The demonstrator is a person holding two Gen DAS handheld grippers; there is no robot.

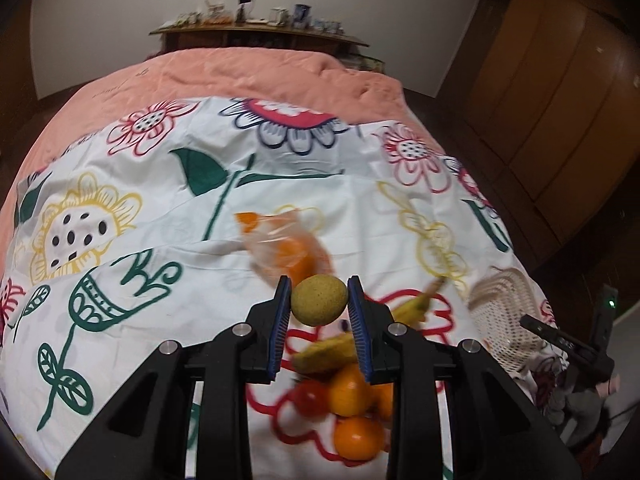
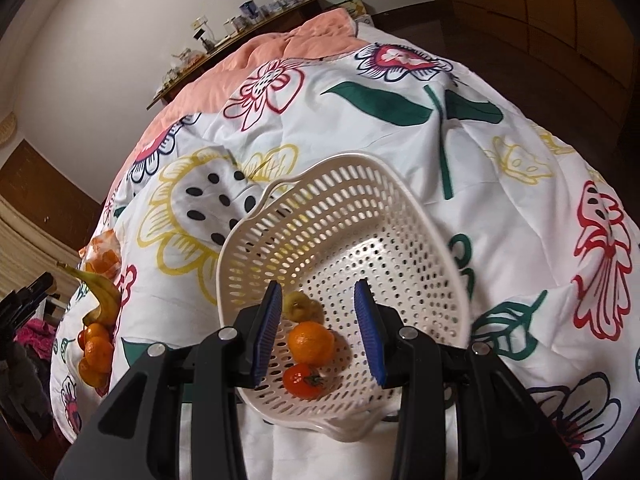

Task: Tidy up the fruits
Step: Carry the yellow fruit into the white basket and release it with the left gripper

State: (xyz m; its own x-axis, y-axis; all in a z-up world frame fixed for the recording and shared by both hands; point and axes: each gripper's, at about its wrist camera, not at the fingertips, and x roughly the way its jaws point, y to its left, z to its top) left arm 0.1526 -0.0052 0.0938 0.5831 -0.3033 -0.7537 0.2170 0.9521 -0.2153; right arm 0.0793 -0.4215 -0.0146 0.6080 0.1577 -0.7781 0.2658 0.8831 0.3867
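Note:
My left gripper (image 1: 319,300) is shut on a yellow-green round fruit (image 1: 319,300) and holds it above the floral bedsheet. Below it lie bananas (image 1: 332,350), oranges (image 1: 349,390) and a tomato (image 1: 311,396). The same pile shows at the left of the right wrist view (image 2: 96,344). My right gripper (image 2: 318,332) is open over a white perforated basket (image 2: 360,216). The basket holds an orange (image 2: 311,342), a tomato (image 2: 303,380) and a small yellow-green fruit (image 2: 298,305). The basket also shows at the right of the left wrist view (image 1: 500,312).
A plastic bag with oranges (image 1: 286,246) lies on the sheet beyond the held fruit. A pink blanket (image 1: 240,76) covers the far bed. A wooden shelf with small items (image 1: 256,32) stands at the wall. Wooden wardrobe doors (image 1: 560,100) are at right.

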